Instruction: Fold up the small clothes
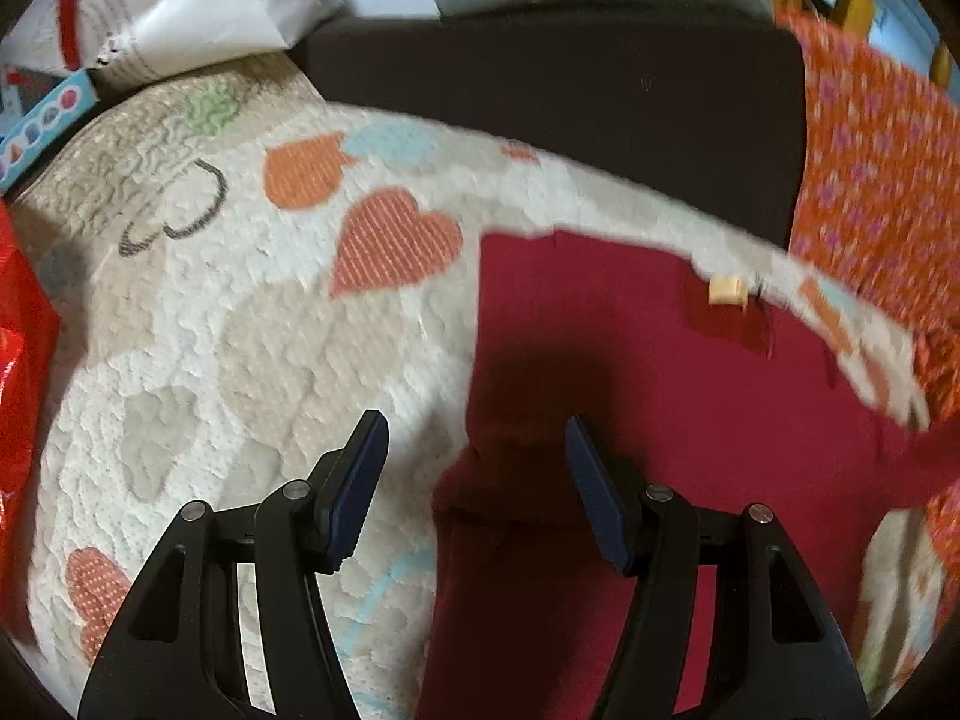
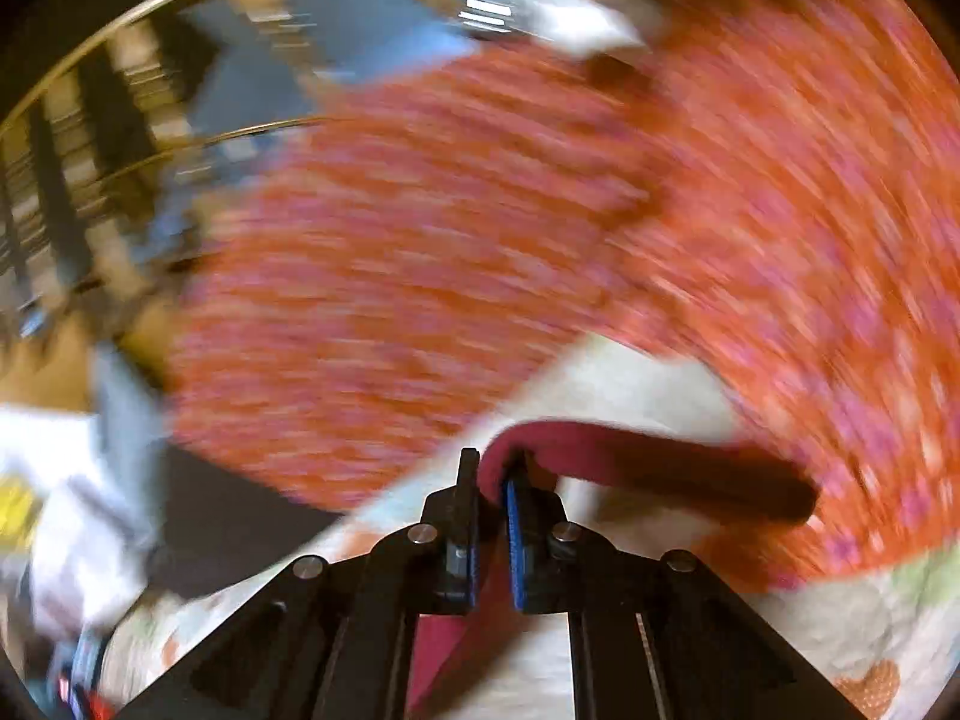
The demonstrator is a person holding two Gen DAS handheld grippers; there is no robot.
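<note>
A dark red garment (image 1: pixel 648 396) lies spread on a cream quilt with heart shapes (image 1: pixel 240 312). A small tan tag (image 1: pixel 727 290) sits near its far edge. My left gripper (image 1: pixel 474 456) is open and empty, hovering over the garment's left edge. In the right wrist view my right gripper (image 2: pixel 493 468) is shut on a fold of the red garment (image 2: pixel 576 450), lifted off the quilt (image 2: pixel 840 624). The view is heavily blurred by motion.
An orange cloth with pink flowers (image 1: pixel 876 180) hangs at the right and fills the right wrist view (image 2: pixel 480 240). A dark surface (image 1: pixel 552 96) lies beyond the quilt. A red bag (image 1: pixel 18 348) and white bags (image 1: pixel 198 0) stand at the left.
</note>
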